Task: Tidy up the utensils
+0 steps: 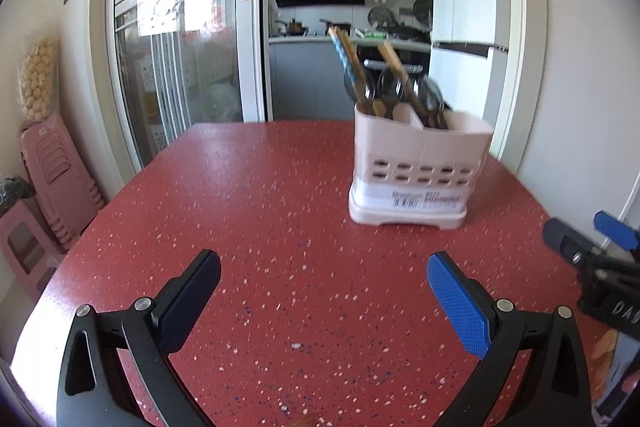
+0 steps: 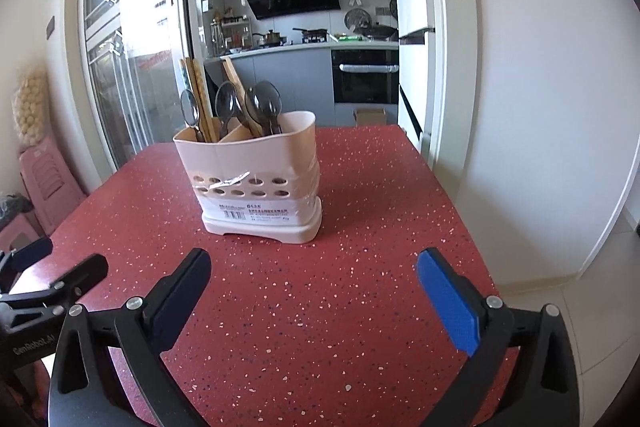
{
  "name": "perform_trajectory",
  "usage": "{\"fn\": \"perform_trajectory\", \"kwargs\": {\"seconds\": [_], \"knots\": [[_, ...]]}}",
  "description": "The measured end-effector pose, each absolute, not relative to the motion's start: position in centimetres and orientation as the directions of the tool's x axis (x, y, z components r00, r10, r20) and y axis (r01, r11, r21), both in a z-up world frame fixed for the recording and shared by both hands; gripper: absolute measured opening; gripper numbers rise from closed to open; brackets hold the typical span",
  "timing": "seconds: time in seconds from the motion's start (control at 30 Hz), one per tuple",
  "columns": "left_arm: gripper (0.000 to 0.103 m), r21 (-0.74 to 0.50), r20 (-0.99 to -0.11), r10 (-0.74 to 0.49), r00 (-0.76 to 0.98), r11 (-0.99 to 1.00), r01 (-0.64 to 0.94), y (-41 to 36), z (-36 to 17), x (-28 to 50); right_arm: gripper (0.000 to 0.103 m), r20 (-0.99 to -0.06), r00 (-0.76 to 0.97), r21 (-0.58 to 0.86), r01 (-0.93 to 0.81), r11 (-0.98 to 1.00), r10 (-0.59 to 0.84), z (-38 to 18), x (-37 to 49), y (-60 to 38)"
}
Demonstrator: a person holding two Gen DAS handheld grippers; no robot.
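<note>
On a red speckled table (image 2: pixel 360 307) that fills the lower half of both wrist views, a pale pink plastic utensil holder (image 2: pixel 260 183) stands upright near the far middle. The holder has two rows of oval holes across its front wall, a printed label with a barcode on its base, and a divider splitting it into compartments. Wooden chopsticks (image 2: pixel 198 95) lean in the left compartment, with another pair (image 2: pixel 236 83) further right beside the divider. Dark metal spoons (image 2: pixel 264 103) stand bowl-up among them, several in the right compartment and one (image 2: pixel 189 109) at the left beside the chopsticks. In the left wrist view the holder (image 1: pixel 416 167) is slightly blurred and sits to the right of centre.

The right gripper (image 2: pixel 314 279) hovers over the near part of the table, its two fingers spread as wide as they go, nothing between them, well short of the holder. One finger carries a blue textured pad (image 2: pixel 448 303). The left gripper (image 1: pixel 324 283) is likewise spread wide and empty above the bare tabletop, the holder ahead and to its right.

Behind the table an open doorway shows a kitchen (image 2: pixel 304 27) with white cabinets, a black range hood and an oven. Stacked pink plastic stools (image 1: pixel 56 175) stand against the left wall.
</note>
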State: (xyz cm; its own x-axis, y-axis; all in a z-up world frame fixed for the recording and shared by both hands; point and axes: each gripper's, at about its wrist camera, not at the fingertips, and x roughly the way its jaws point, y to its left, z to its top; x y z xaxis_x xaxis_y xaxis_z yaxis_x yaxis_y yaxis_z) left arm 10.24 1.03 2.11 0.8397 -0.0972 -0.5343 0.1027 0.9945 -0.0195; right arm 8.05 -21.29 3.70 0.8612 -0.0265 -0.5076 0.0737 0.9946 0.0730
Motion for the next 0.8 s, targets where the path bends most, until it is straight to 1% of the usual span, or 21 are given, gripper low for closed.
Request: {"fn": "perform_trajectory", "kwargs": {"seconds": [0.27,0.33,0.53,0.6,0.8], "knots": [[0.103,-0.015,-0.483,-0.073,0.873,0.997,0.075,0.8,3.5,10.7,0.103,-0.441,0.895,0.014,0.081,0.997,-0.067,4.3,7.4,-20.6],[0.103,0.007,-0.474,-0.056,0.879,0.998,0.067,0.4,3.6,10.9,0.103,-0.432,0.899,0.011,0.08,0.997,-0.067,4.4,7.5,-20.5],[0.103,0.025,-0.438,-0.065,0.897,0.996,0.085,-0.2,3.3,10.8,0.103,-0.416,0.906,0.019,0.097,0.995,-0.08,4.2,7.8,-20.5],[0.103,0.033,-0.436,-0.058,0.898,0.996,0.081,-0.4,2.9,10.9,0.103,-0.41,0.908,0.016,0.102,0.995,-0.087,4.0,7.8,-20.4],[0.103,0.004,-0.456,-0.053,0.888,0.998,0.061,0.0,2.2,11.2,0.103,-0.391,0.912,0.001,0.134,0.991,-0.123,3.9,7.6,-20.6]]}}
